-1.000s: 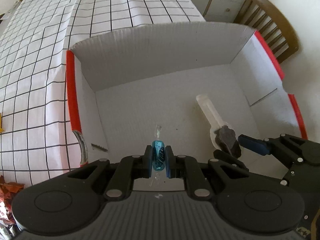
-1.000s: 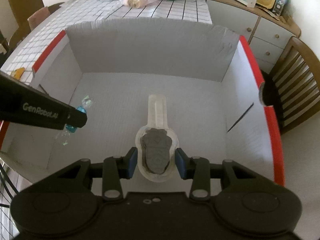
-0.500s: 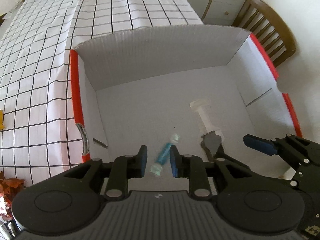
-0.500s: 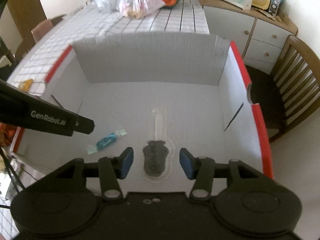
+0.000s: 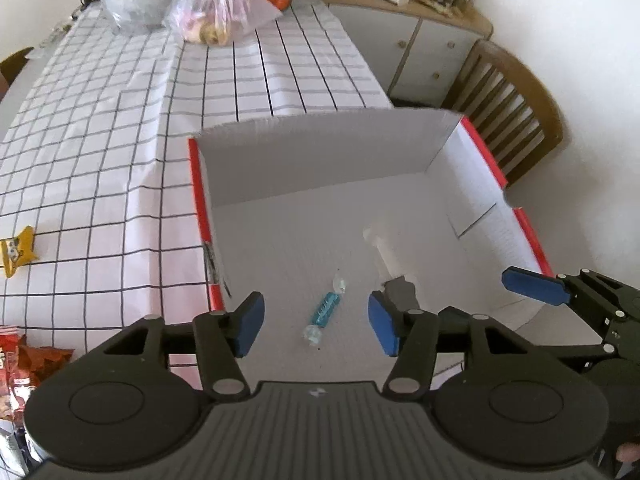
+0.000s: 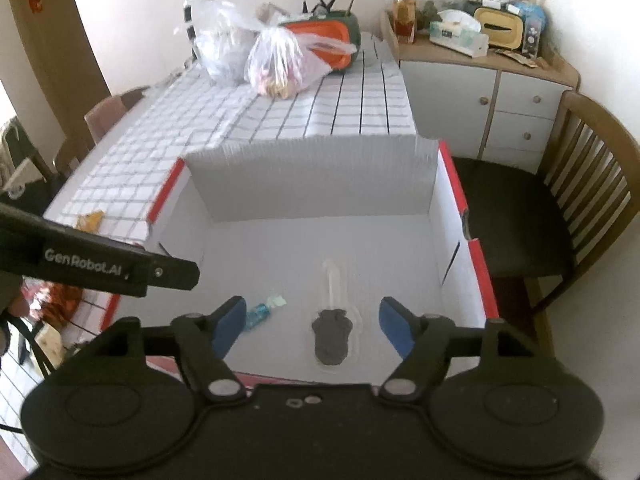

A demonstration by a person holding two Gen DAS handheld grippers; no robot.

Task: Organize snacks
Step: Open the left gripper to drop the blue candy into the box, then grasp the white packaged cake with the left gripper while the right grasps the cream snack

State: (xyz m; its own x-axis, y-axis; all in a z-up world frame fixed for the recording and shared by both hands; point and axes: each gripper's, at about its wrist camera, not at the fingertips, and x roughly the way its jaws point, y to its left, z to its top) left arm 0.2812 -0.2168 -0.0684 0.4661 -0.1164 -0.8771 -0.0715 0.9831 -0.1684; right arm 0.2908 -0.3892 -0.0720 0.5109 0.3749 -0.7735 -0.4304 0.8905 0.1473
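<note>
Both views are lit by soft, even daylight; its source cannot be told. The white box (image 5: pixel 400 184) is rendered pale and a little washed out, and only faint shadows are seen inside it. Strong fisheye bending is seen at the edges, where the corners are cut off in black. The chair (image 6: pixel 592 184) and far clutter are slightly blurred.

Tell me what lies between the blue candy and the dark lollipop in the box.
Only bare white box floor separates blue candy from lollipop, per the right wrist view.
</note>
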